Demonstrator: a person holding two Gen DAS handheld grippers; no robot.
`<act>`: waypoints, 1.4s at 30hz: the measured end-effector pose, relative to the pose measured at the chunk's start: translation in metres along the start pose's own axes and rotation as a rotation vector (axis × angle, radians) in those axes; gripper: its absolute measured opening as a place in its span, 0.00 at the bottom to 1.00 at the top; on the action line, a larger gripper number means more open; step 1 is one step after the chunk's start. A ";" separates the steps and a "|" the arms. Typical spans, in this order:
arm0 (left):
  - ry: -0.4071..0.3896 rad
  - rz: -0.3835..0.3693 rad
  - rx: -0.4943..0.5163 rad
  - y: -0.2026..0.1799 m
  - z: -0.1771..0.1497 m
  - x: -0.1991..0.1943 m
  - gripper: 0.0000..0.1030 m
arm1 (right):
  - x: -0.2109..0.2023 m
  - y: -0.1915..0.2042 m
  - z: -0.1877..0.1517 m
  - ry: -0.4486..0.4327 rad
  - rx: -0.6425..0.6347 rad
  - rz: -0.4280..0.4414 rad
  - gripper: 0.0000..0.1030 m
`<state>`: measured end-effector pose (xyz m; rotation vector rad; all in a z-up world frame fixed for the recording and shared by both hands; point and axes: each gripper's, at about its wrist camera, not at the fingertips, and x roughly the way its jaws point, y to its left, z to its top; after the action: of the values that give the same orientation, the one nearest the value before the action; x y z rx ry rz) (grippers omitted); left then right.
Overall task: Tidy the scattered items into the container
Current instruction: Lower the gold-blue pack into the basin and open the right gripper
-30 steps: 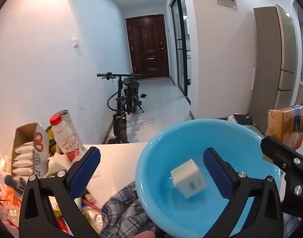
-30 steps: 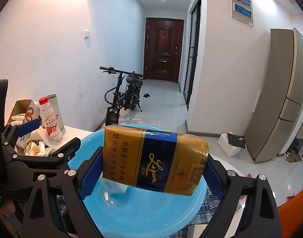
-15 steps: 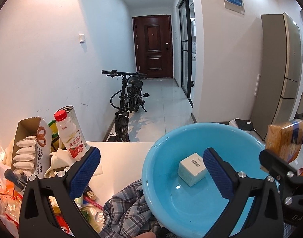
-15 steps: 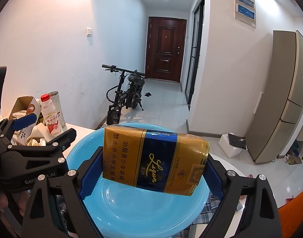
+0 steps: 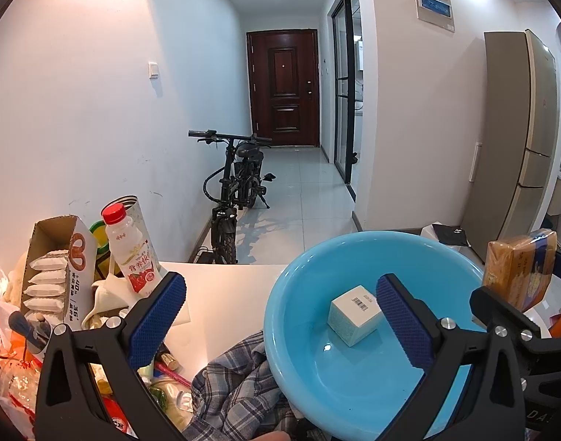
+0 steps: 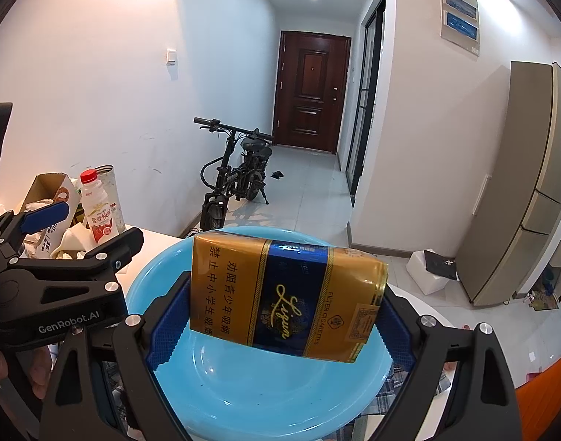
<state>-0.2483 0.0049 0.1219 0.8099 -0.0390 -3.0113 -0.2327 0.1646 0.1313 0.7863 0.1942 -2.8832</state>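
Observation:
A light blue basin point(image 5: 354, 397) sits on a white table and holds a small white box point(image 5: 354, 314). My left gripper point(image 5: 280, 321) is open and empty, raised over the basin's near left rim. My right gripper point(image 6: 280, 325) is shut on a gold and blue cigarette carton point(image 6: 284, 294), held above the basin point(image 6: 243, 404). The carton also shows at the right edge of the left wrist view point(image 5: 519, 266). The white box is hidden behind the carton in the right wrist view.
A plaid cloth point(image 5: 236, 382) lies under the basin. A clutter pile stands at the left: red-capped drink bottle point(image 5: 131, 253), open cardboard snack box point(image 5: 56, 268), tin can point(image 5: 137, 213). Beyond the table are a black bicycle point(image 5: 236, 183) and a tall cabinet point(image 5: 519, 139).
The left gripper has pulled back and up from the basin, leaving the white box resting inside. The right gripper keeps the carton over the basin, almost still.

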 end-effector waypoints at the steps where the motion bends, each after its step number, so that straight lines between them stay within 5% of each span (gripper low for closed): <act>1: 0.002 -0.002 0.000 0.000 0.000 0.000 1.00 | -0.001 0.000 0.000 -0.002 0.000 0.001 0.89; 42: 0.010 0.001 0.004 -0.001 0.000 -0.003 1.00 | -0.002 0.000 0.000 0.001 -0.005 0.011 0.89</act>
<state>-0.2458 0.0058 0.1236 0.8250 -0.0448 -3.0067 -0.2310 0.1651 0.1325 0.7852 0.1973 -2.8712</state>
